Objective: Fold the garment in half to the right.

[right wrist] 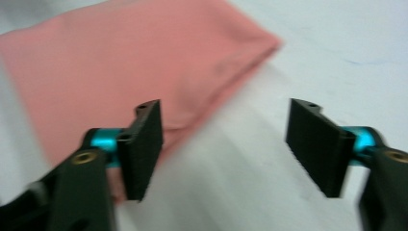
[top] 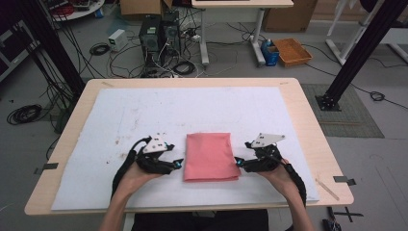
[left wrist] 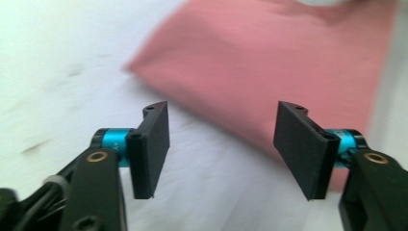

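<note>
We work over the white mat (top: 144,115) that covers the wooden table (top: 308,130), with the folded pink cloth (top: 209,155) lying flat between our two tools. The left gripper (top: 179,163) sits just beside the cloth's left edge, jaws apart and empty; in the left gripper view the cloth (left wrist: 288,62) lies ahead of the jaws and a little to their right, untouched. The right gripper (top: 238,163) sits just beside the right edge, jaws likewise spread with nothing between them; in the right gripper view the cloth (right wrist: 125,62) lies ahead and to the left. We judge the fold finished and released. To close the step well, we draw both tools straight outward and level, keeping the jaw tips clear of the near corners so no layer snags or lifts. The near right corner looks slightly uneven; a light press could square it.
</note>
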Demonstrator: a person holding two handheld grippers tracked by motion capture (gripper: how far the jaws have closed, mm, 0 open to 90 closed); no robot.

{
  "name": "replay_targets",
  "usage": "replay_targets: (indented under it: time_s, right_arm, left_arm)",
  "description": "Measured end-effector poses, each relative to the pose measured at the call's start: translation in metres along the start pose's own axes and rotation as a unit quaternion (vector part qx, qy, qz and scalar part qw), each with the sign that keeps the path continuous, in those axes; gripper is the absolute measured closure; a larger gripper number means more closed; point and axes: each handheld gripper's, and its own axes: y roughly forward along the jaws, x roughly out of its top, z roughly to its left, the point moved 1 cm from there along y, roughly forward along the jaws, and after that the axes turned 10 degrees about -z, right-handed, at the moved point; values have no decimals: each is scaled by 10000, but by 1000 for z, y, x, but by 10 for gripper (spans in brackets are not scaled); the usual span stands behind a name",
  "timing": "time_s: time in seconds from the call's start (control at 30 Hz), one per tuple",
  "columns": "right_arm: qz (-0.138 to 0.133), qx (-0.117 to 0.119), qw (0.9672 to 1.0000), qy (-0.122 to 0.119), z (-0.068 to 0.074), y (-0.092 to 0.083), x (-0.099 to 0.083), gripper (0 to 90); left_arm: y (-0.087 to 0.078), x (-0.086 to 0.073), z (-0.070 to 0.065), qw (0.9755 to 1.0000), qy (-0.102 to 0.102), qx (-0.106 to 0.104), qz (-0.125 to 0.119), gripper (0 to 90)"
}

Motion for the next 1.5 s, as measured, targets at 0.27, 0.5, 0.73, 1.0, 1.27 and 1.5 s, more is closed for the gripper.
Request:
replay_targets:
  time_s: [0.27, 0.5, 0.73, 1.0, 1.27, 1.5]
  right_arm:
    - [256, -369, 9985, 316, -28, -11, -6, 214]
    - [89, -549, 9974, 468, -36, -19, -15, 214]
    - [-58, -783, 9963, 351, -36, -17, -17, 214]
    - [-129, -934, 9945, 455, -42, -26, -24, 215]
    - [-180, -1014, 9933, 526, -45, -29, -28, 216]
    - [-202, -979, 9937, 506, -44, -28, -27, 216]
  left_arm:
    - [-35, -17, 45, 9961, -377, 796, 64, 244]
    - [-61, -30, 65, 9910, -517, 1234, -32, 244]
    - [-70, -39, 69, 9866, -650, 1482, -181, 244]
    - [-71, -41, 65, 9863, -657, 1507, -146, 244]
    - [-71, -39, 62, 9864, -663, 1485, -224, 244]
    - [-74, -40, 63, 9857, -690, 1514, -248, 244]
